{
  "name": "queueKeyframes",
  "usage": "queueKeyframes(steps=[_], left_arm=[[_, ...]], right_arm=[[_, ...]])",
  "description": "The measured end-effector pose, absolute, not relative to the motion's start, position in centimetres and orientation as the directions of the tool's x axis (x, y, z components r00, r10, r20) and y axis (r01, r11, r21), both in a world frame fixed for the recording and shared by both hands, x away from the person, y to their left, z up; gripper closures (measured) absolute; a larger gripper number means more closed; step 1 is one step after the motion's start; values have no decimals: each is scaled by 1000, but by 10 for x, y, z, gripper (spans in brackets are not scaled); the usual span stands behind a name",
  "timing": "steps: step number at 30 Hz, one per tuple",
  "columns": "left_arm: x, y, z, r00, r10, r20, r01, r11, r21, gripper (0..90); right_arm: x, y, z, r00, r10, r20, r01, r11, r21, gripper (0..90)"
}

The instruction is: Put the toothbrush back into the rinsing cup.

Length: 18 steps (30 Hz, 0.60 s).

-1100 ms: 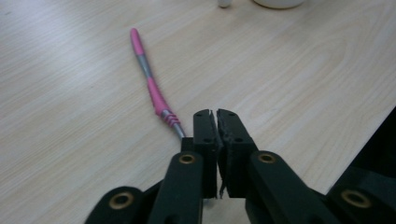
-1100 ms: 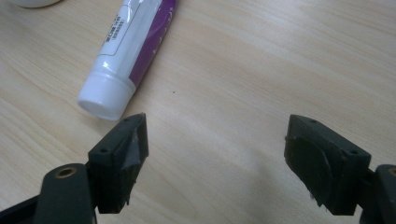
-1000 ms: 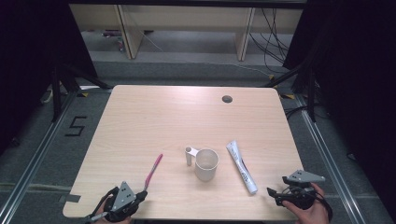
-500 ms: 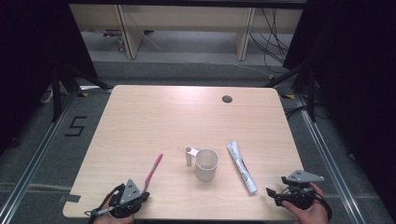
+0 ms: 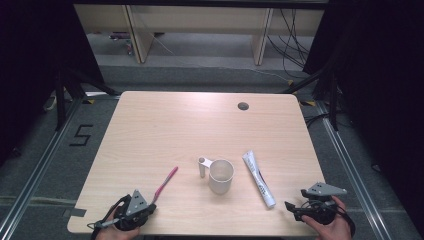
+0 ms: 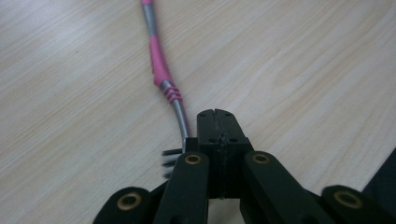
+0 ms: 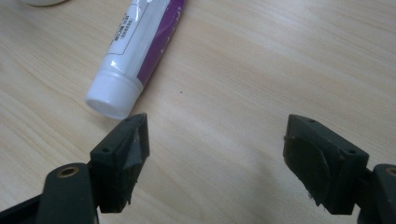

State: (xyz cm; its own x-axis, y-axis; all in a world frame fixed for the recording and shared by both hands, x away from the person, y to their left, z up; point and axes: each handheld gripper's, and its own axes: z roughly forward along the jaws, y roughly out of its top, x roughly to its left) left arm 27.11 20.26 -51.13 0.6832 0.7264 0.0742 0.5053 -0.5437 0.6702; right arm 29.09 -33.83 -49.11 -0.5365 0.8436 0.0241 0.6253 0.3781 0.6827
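A pink and grey toothbrush [image 5: 165,184] lies on the table left of a white mug [image 5: 221,176]. Its bristle head [image 6: 172,158] rests right beside my left gripper [image 6: 215,116], whose jaws are shut together with nothing between them. In the high view the left gripper [image 5: 148,206] sits at the near left edge, at the brush's near end. A white and purple toothpaste tube [image 5: 258,178] lies right of the mug. My right gripper [image 7: 217,144] is open just short of the tube's white cap [image 7: 113,100], and it shows at the near right edge [image 5: 295,204].
The wooden table [image 5: 170,130] has a round cable hole [image 5: 243,106] at the far right. The mug's handle [image 5: 202,166] points left. A hand holds each gripper at the near edge. Dark floor and cables surround the table.
The left gripper has edged slightly right and forward, up against the toothbrush's bristle end. The right gripper has hardly moved.
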Motion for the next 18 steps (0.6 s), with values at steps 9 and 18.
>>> queueKeyframes(steps=[9, 18], left_arm=[[285, 221, -510, 651, 755, 80, 538, -533, 653, 893], [309, 230, -506, 620, 779, 89, 562, -520, 643, 891]], right_arm=[[291, -337, -491, -526, 849, 57, 652, 359, 668, 236], [292, -338, -492, -546, 837, 45, 635, 378, 674, 235]])
